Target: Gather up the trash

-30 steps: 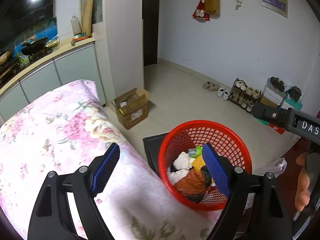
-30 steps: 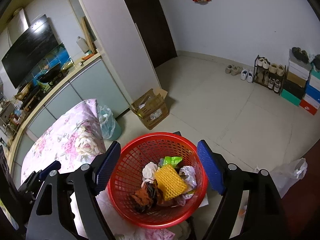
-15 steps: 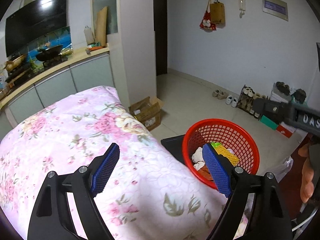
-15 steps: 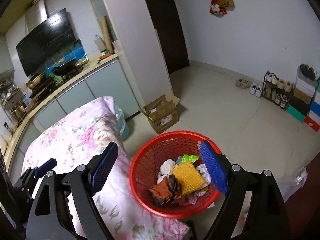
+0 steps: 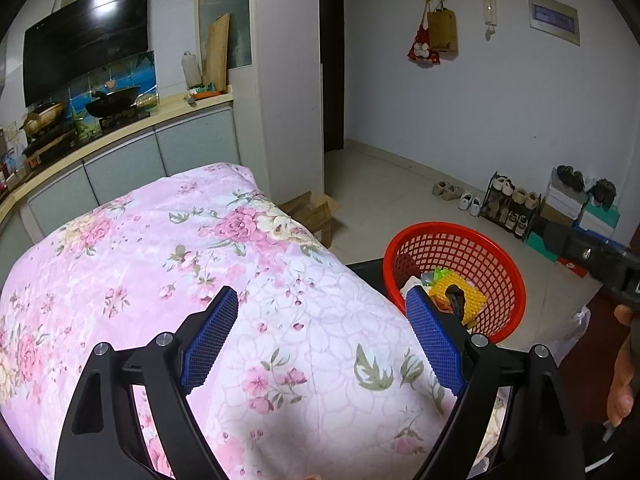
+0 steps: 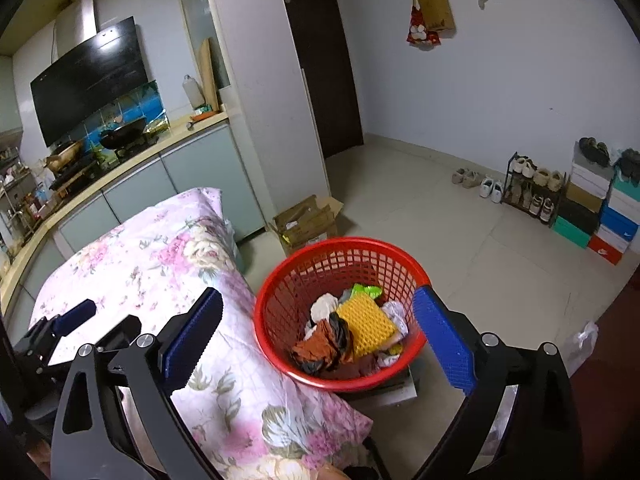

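Observation:
A red mesh basket (image 6: pixel 280 292) stands on a dark stool beside the table; it also shows in the left wrist view (image 5: pixel 508 264). It holds trash: a yellow foam net (image 6: pixel 366 320), white crumpled paper (image 6: pixel 324 306), a green wrapper (image 6: pixel 366 290) and an orange-black wrapper (image 6: pixel 324 346). My left gripper (image 5: pixel 320 340) is open and empty above the pink floral tablecloth (image 5: pixel 160 264). My right gripper (image 6: pixel 316 336) is open and empty, above and in front of the basket.
An open cardboard box (image 6: pixel 306 218) sits on the floor by the white pillar. A shoe rack (image 6: pixel 532 188) and stacked shoe boxes (image 6: pixel 600 212) line the right wall. A kitchen counter (image 5: pixel 100 136) runs behind the table. A plastic bag (image 6: pixel 584 340) lies on the floor.
Both grippers have drawn back and up from the basket. The left one now hangs over the tablecloth, and the basket sits farther away in both views. Both stay open.

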Demonstrator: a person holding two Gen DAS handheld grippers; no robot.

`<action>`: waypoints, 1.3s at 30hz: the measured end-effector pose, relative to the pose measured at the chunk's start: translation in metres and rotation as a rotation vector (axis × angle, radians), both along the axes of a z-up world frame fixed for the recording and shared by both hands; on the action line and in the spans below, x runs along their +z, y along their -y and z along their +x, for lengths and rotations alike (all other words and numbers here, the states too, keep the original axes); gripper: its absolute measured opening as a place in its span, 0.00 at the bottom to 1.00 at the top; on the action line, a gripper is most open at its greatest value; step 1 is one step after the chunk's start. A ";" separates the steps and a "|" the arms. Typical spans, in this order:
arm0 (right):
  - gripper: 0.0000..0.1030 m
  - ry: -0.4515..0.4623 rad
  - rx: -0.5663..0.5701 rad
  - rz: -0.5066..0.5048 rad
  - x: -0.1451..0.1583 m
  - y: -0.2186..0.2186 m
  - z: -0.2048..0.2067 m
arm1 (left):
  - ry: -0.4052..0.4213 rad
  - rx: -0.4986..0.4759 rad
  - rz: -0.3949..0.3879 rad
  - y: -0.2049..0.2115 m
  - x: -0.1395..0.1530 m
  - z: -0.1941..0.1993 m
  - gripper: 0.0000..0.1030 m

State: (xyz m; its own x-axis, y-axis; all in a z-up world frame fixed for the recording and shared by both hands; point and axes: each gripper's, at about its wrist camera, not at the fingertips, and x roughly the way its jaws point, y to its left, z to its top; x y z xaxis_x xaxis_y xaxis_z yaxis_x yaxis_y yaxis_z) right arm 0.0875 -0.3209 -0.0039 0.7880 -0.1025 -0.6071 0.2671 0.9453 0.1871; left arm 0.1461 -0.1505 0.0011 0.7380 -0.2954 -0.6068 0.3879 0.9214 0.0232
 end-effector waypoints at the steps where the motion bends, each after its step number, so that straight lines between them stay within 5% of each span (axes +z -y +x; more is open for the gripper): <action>1: 0.90 -0.001 -0.003 0.000 -0.002 -0.002 -0.001 | -0.001 -0.003 -0.004 -0.001 0.000 -0.002 0.81; 19: 0.93 0.057 0.016 -0.102 -0.012 -0.028 -0.028 | 0.003 -0.058 0.024 0.006 -0.008 -0.028 0.89; 39: 0.93 0.016 0.024 -0.052 -0.023 -0.021 -0.026 | -0.010 -0.042 0.000 0.008 -0.014 -0.024 0.93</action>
State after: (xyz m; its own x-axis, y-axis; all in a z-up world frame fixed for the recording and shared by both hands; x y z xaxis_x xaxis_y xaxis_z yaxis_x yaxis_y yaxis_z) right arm 0.0616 -0.2997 -0.0264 0.8002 -0.1144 -0.5888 0.2414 0.9600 0.1415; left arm 0.1219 -0.1583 -0.0129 0.7188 -0.3258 -0.6141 0.4264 0.9043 0.0193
